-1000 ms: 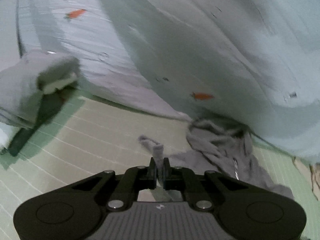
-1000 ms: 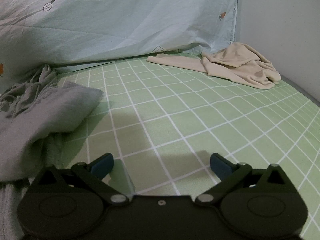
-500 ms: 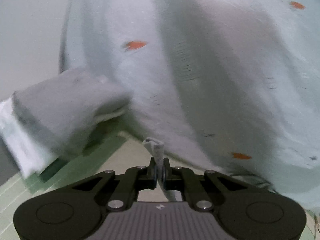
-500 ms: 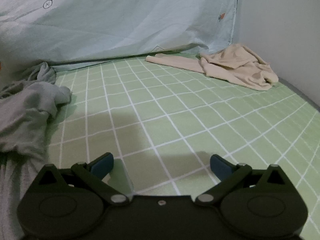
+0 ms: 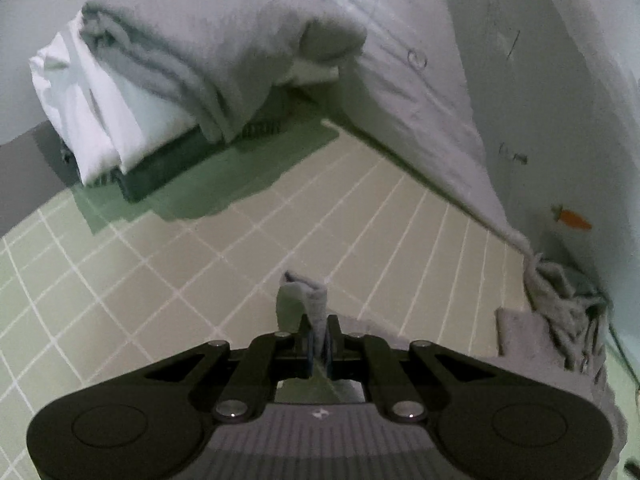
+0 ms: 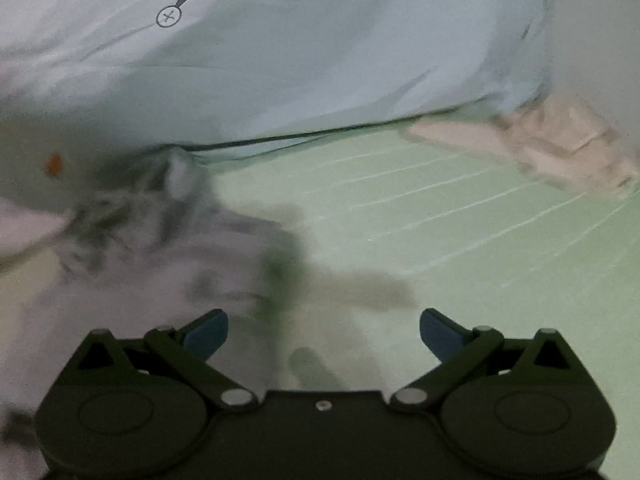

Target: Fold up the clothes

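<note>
My left gripper (image 5: 318,330) is shut on a fold of the grey garment (image 5: 560,312), whose pinched edge sticks up between the fingers while the rest trails to the right and behind. In the right wrist view the same grey garment (image 6: 132,264) lies crumpled and blurred at the left on the green checked sheet (image 6: 460,240). My right gripper (image 6: 324,330) is open and empty, low over the sheet just right of the garment. A beige garment (image 6: 560,148) lies crumpled at the far right.
A stack of folded grey and white clothes (image 5: 168,64) rests on a dark crate (image 5: 168,160) at the far left. A pale blue duvet (image 6: 300,60) with small prints is bunched along the back. A wall stands at the right.
My left gripper has swung left with the grey fold, bringing the folded stack closer into view. The right view has shifted left and blurred; the grey garment now spreads nearer my right gripper.
</note>
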The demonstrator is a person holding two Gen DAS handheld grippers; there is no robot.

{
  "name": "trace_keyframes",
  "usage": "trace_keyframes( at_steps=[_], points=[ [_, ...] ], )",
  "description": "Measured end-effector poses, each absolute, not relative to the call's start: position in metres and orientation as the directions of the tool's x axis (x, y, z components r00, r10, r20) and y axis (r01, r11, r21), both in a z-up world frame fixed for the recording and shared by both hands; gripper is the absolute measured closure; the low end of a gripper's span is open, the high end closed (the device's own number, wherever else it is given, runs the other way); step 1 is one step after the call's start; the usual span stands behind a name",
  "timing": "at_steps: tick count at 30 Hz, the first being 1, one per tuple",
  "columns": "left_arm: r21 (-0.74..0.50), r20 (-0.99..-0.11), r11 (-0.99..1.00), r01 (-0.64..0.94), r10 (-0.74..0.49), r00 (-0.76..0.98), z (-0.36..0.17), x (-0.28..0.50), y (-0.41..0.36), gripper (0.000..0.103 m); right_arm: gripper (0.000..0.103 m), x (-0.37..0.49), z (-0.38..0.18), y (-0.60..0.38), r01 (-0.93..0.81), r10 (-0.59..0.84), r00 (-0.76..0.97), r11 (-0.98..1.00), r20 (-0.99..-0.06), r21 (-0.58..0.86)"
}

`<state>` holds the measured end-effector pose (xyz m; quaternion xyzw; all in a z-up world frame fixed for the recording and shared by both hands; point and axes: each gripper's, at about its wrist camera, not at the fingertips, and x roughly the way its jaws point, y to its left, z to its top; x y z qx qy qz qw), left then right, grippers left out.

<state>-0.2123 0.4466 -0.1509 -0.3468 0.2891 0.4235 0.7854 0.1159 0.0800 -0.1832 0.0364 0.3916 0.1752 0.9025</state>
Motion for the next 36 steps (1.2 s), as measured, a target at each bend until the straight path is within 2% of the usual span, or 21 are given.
trace_keyframes(
  at_steps=[3, 5, 8, 12, 14, 18, 24, 28, 31, 32, 34, 35, 36],
  points=[
    [-0.297, -0.761, 0.388, -0.872, 0.455, 0.462, -0.159, -0.214, 0.45, 0.096, 0.003, 0.132, -0.195, 0.101, -0.271, 0.369, 0.583, 0.928, -0.724, 0.254],
    [-0.298, -0.769, 0.378, -0.876, 0.449, 0.455, -0.164, -0.217, 0.453, 0.096, 0.027, 0.139, -0.203, 0.114, -0.28, 0.351, 0.56, 0.933, -0.751, 0.227],
    [-0.307, -0.791, 0.353, -0.884, 0.422, 0.443, -0.173, -0.222, 0.457, 0.094, 0.032, 0.137, -0.206, 0.125, -0.343, 0.296, 0.589, 0.934, -0.752, 0.1],
    [-0.315, -0.815, 0.331, -0.89, 0.386, 0.432, -0.185, -0.224, 0.457, 0.094, 0.028, 0.137, -0.206, 0.126, -0.372, 0.265, 0.605, 0.928, -0.751, 0.027],
    [-0.311, -0.812, 0.343, -0.886, 0.389, 0.436, -0.183, -0.223, 0.455, 0.094, 0.021, 0.133, -0.2, 0.127, -0.366, 0.237, 0.627, 0.931, -0.742, -0.012],
    [-0.315, -0.79, 0.373, -0.873, 0.406, 0.459, -0.17, -0.219, 0.451, 0.095, 0.018, 0.116, -0.184, 0.133, -0.376, 0.203, 0.677, 0.922, -0.708, -0.096],
    [-0.391, -0.701, 0.505, -0.77, 0.378, 0.604, -0.13, -0.19, 0.431, 0.096, 0.016, 0.095, -0.17, 0.122, -0.365, 0.225, 0.69, 0.929, -0.688, -0.062],
    [-0.455, -0.619, 0.633, -0.627, 0.282, 0.733, -0.1, -0.153, 0.398, 0.096, 0.016, 0.082, -0.166, 0.11, -0.33, 0.234, 0.687, 0.944, -0.688, -0.009],
    [-0.419, -0.589, 0.756, -0.503, 0.195, 0.784, -0.09, -0.12, 0.364, 0.096, 0.016, 0.075, -0.163, 0.102, -0.316, 0.237, 0.687, 0.949, -0.687, 0.011],
    [-0.404, -0.598, 0.787, -0.467, 0.16, 0.786, -0.091, -0.11, 0.353, 0.094, 0.016, 0.073, -0.163, 0.1, -0.311, 0.239, 0.684, 0.95, -0.689, 0.021],
    [-0.376, -0.635, 0.828, -0.416, 0.097, 0.766, -0.1, -0.092, 0.333, 0.07, 0.016, 0.069, -0.162, 0.095, -0.301, 0.247, 0.678, 0.952, -0.693, 0.045],
    [-0.35, -0.663, 0.837, -0.421, 0.096, 0.743, -0.105, -0.088, 0.327, 0.049, 0.015, 0.066, -0.162, 0.093, -0.3, 0.252, 0.674, 0.952, -0.694, 0.054],
    [-0.32, -0.689, 0.844, -0.431, 0.105, 0.717, -0.111, -0.086, 0.322, 0.036, 0.015, 0.064, -0.162, 0.093, -0.302, 0.257, 0.671, 0.951, -0.696, 0.061]
  ],
)
